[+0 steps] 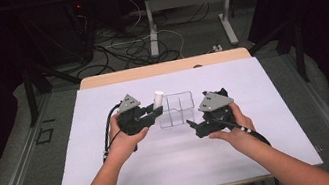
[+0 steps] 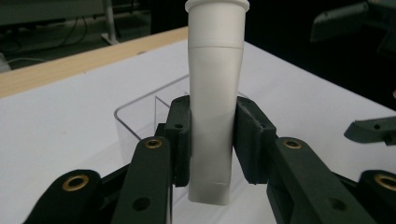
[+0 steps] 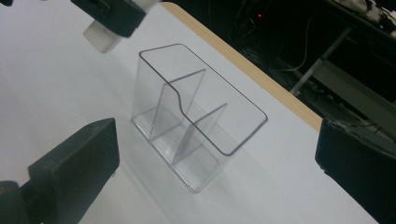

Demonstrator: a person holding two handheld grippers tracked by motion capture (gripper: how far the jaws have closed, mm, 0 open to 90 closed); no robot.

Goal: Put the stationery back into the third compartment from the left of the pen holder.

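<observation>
A white tube (image 1: 158,98) with a flanged cap stands upright between the pads (image 2: 180,135) of my left gripper (image 1: 155,111), which is shut on its lower half. The tube (image 2: 215,102) hangs just left of a clear plastic organizer (image 1: 175,110) with inner dividers. In the right gripper view the organizer (image 3: 196,121) sits on the white sheet, and the tube's flat end (image 3: 100,39) shows at top left. My right gripper (image 1: 196,112) is at the organizer's right side, its jaws wide apart with nothing gripped. In the right gripper view they stand to either side of the organizer without touching it.
A white sheet (image 1: 174,162) covers the wooden table (image 1: 163,67), whose far edge shows bare. Beyond it lie floor cables (image 1: 129,47) and the legs of another table (image 1: 152,28). Dark curtains flank both sides.
</observation>
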